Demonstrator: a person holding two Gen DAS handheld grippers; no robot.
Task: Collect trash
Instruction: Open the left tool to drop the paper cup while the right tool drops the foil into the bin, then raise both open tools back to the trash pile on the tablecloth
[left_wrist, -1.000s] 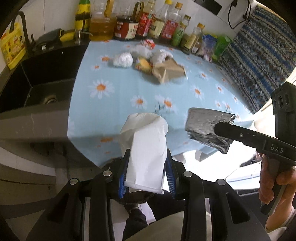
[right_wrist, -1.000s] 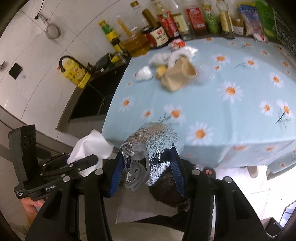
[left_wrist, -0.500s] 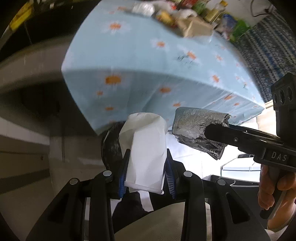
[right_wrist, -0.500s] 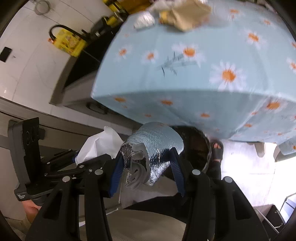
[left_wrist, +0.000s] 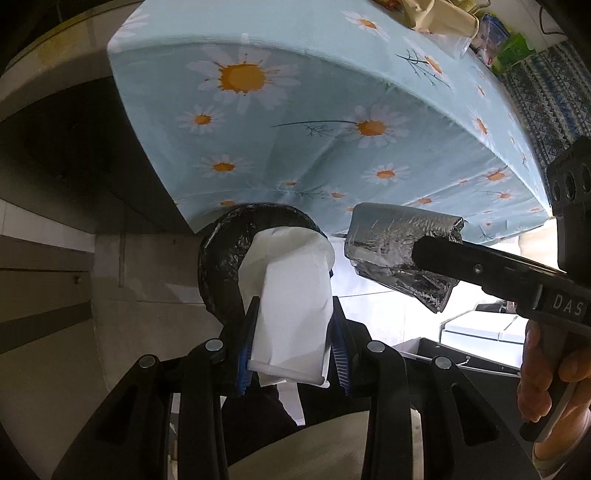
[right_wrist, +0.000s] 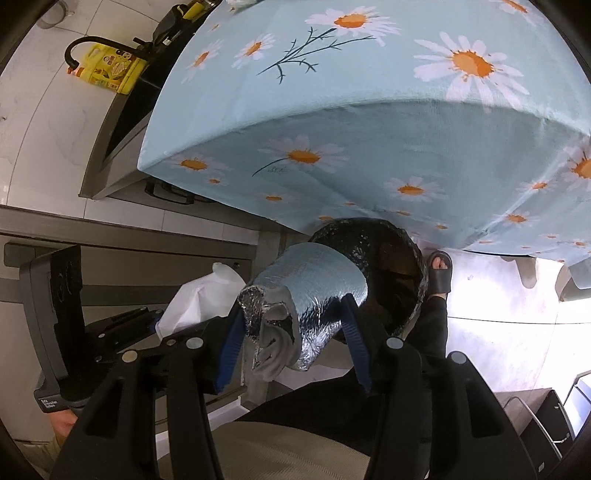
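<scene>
- The left gripper (left_wrist: 291, 332) sat at lower centre of the left wrist view, its blue-padded jaws closed on a white paper bag (left_wrist: 291, 295) that stood up between them, its open top reaching to mid-frame.
- Directly behind that bag, in the middle of the frame, was the rim of a black-lined trash bin (left_wrist: 221, 258), below the hanging edge of the daisy tablecloth (left_wrist: 295, 110) that filled the upper half.
- At right of the same view, the right gripper (left_wrist: 436, 254) reached in from the right edge, clamped on a crumpled silver foil bag (left_wrist: 399, 240), which hung just beside the white bag, apart from it.
- The person's hand (left_wrist: 550, 376) held that gripper's handle at the lower right edge.
- In the right wrist view the right gripper (right_wrist: 291, 325) was at lower centre, jaws narrowed around the foil bag (right_wrist: 314, 291), whose torn grey end pointed toward the camera.
- The bin (right_wrist: 369, 240) lay just behind the foil bag at centre, its dark opening visible to the right of it.
- A foot in a grey slipper (right_wrist: 439, 273) stood right beside the bin, right of centre.
- The left gripper (right_wrist: 155, 325) showed at lower left with the white bag (right_wrist: 199, 295) in it.
- A yellow bottle (right_wrist: 110, 70) stood at upper left, behind a black faucet (right_wrist: 92, 44).
</scene>
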